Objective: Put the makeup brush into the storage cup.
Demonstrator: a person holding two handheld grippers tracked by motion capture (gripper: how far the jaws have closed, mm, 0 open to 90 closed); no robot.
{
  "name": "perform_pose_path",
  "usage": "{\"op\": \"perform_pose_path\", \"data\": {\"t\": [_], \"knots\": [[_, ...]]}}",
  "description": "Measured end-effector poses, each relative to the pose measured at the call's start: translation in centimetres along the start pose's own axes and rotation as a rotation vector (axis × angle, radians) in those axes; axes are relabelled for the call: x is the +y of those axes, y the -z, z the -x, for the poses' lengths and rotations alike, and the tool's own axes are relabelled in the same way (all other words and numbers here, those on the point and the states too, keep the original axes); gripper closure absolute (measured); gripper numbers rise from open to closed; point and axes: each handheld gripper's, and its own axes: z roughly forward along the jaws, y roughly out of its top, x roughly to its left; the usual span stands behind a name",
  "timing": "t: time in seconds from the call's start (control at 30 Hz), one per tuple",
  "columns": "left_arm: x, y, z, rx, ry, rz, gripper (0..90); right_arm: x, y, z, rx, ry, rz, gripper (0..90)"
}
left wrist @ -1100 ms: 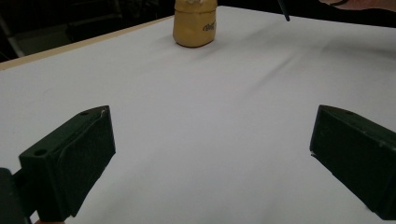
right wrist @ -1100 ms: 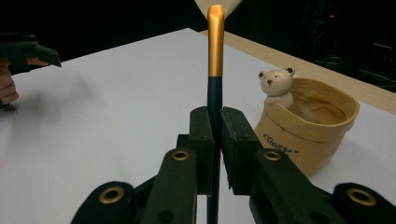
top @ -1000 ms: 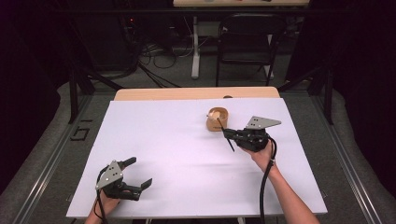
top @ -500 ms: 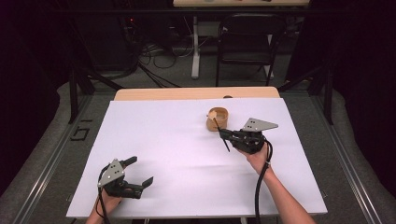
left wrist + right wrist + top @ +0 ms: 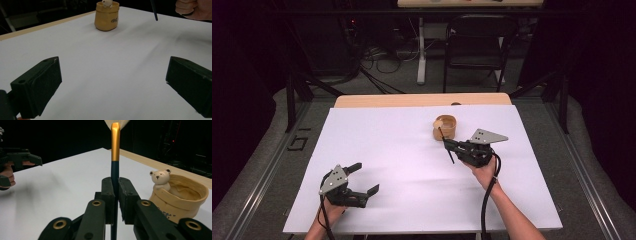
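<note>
Pinching a brush (image 5: 115, 157) between pads pressed tight on its dark handle, the right tongs (image 5: 451, 146) sit over the right half of the white-covered worktop (image 5: 402, 150), held in the person's right hand (image 5: 483, 169). In the right gripper view the handle runs upright through the closed pads, dark blue below, then a gold ferrule, then pale bristles spreading at the very top edge. From above, the handle's dark tip (image 5: 451, 158) slants down below the tongs, clear of the sheet as far as can be told; the left gripper view catches the same tip (image 5: 154, 11) hanging above the white surface.

Just beside the tongs, toward the far edge, stands a tan sack-shaped pot (image 5: 445, 126) with a small cream bear figure (image 5: 160, 178) perched at its rim and dark lettering on its side. It stands upright on the sheet, and the brush's upper end reaches toward its mouth in the high view; whether they touch cannot be told.

Near the front left corner, well apart from the pot, the left tongs (image 5: 365, 182) rest low over the sheet with their two black pads (image 5: 47, 78) spread wide and only bare white sheet between them. A strip of light wood (image 5: 422, 100) shows beyond the sheet's far edge.
</note>
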Motion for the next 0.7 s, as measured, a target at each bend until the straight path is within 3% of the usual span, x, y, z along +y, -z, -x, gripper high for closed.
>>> {"op": "perform_pose_path", "data": {"t": [0.2, 0.3, 0.7], "knots": [[0.2, -0.1, -0.1, -0.011, 0.004, 0.006, 0.1, -0.2, -0.3, -0.4, -0.006, 0.016, 0.001, 83.2], [0.1, -0.1, -0.1, 0.003, 0.005, -0.001, 0.1, -0.2, -0.4, -0.4, -0.021, 0.022, 0.012, 83.2], [-0.4, -0.3, -0.2, -0.015, 0.015, -0.015, 0.1, 0.0, -1.1, 0.6, -0.07, 0.02, 0.049, 83.1]]}}
